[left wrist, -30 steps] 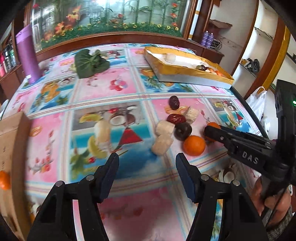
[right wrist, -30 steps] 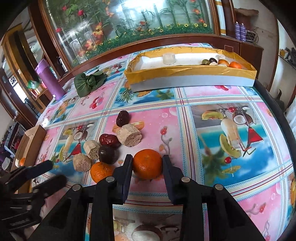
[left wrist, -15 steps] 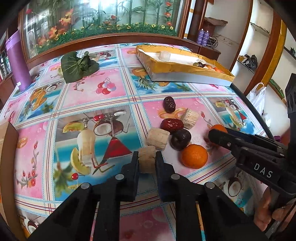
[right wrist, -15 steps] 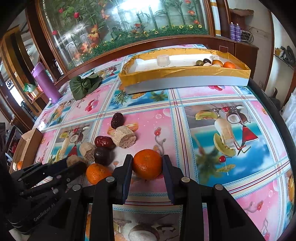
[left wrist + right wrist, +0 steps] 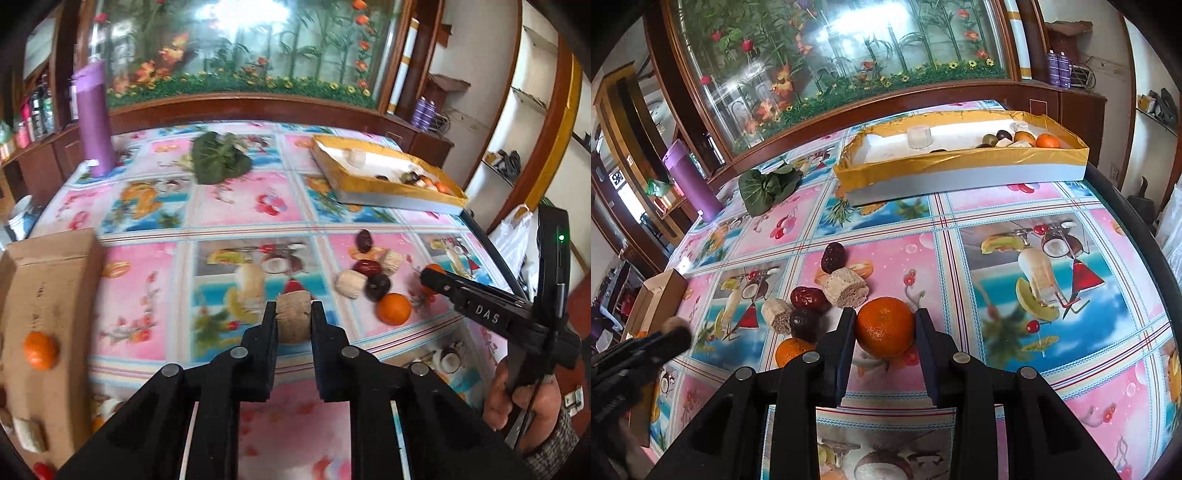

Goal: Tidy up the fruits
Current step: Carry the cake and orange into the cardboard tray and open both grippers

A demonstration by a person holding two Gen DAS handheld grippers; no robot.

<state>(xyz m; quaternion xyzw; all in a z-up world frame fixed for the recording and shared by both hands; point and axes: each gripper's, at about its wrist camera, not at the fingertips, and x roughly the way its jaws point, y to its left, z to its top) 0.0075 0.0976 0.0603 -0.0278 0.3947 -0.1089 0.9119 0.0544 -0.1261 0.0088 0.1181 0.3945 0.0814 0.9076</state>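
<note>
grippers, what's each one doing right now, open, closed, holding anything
Left gripper: jaws closed on the beige cylindrical chunk.
Right gripper: jaws closed on the orange.

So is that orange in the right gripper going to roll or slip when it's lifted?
Probably secure: the orange sits squarely between the right gripper's fingers. Its round shape would likely roll if released on the table. The dimpled peel probably aids grip.

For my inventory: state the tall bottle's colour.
Purple; the bottle shows best in the left wrist view.
</note>
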